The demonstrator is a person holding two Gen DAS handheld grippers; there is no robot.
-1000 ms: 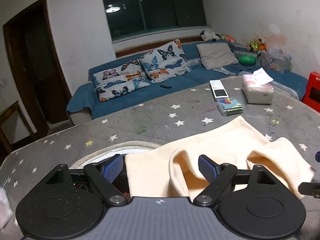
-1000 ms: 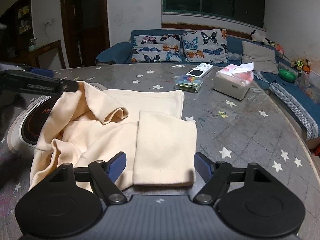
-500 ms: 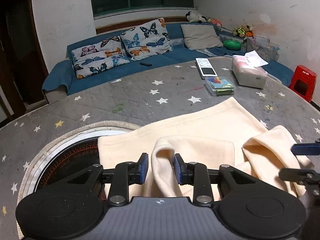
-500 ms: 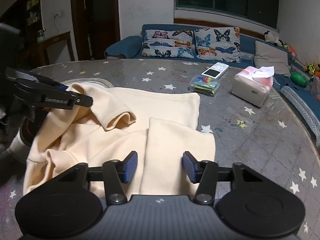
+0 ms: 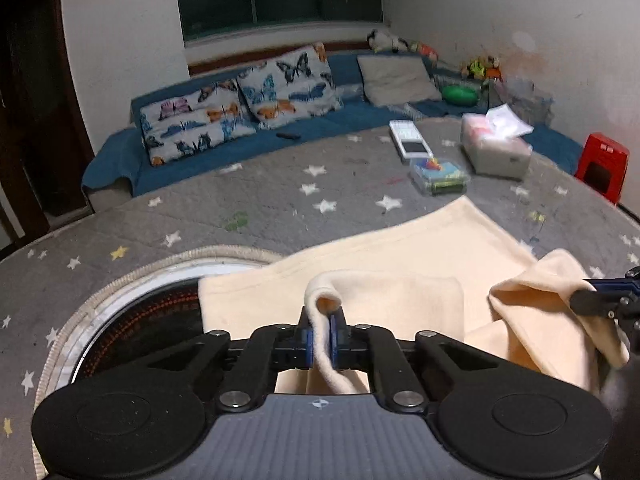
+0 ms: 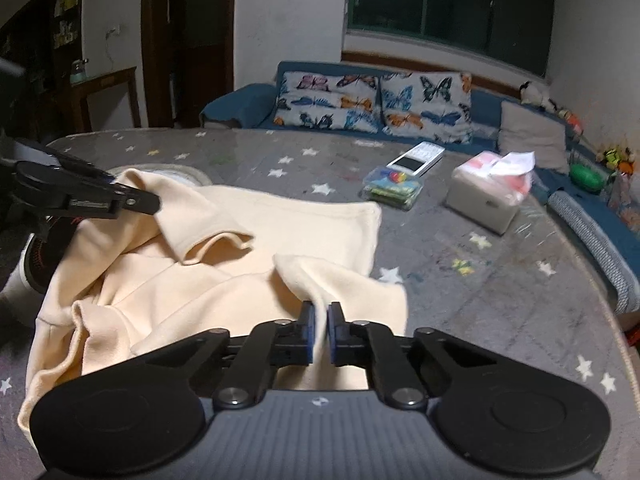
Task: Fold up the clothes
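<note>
Cream garment (image 6: 248,248): rumpled on grey star-print table (image 6: 460,300), one edge over round inset (image 5: 132,312)
Left gripper (image 5: 322,338): jaws just closed, clamped on raised garment fold
Right gripper (image 6: 320,336): jaws just closed, pinching garment edge nearest camera
Tissue box (image 6: 486,196), remote (image 6: 418,158): far side, well apart from garment

Cream garment (image 6: 248,248); grey star-patterned table cover (image 5: 280,200); butterfly-print cushions (image 6: 372,104).

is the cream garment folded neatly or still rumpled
Rumpled: the cream garment lies bunched with loose flaps on the table, pinched by the left gripper and right gripper.
</note>
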